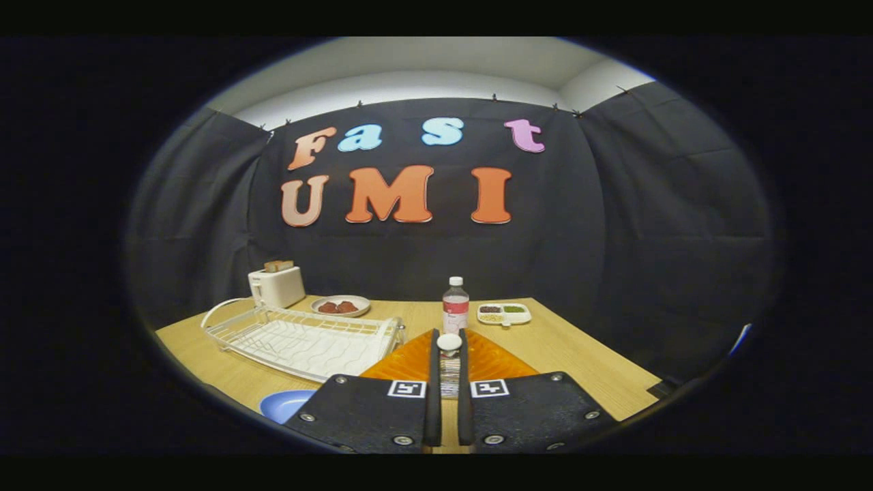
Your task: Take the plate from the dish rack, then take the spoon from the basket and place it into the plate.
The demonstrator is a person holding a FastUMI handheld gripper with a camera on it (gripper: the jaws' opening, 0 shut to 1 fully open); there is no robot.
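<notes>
My gripper point(449, 341) is closed to a narrow gap, and both fingertips press on the white rounded end of the spoon point(449, 341). Lower in the gap between the fingers I see a strip of metal mesh, apparently the basket point(449, 378). An orange ribbed plate point(494, 358) lies on the wooden table right under and beside the fingers, showing on both sides of them. The white wire dish rack point(303, 341) stands to the left of the fingers with nothing in it.
Beyond the fingertips stands a clear bottle point(455, 307). A divided white tray point(504, 313) sits right of it. A white toaster point(276, 285) and a plate with food point(341, 305) are behind the rack. A blue dish point(285, 404) lies beside the left finger.
</notes>
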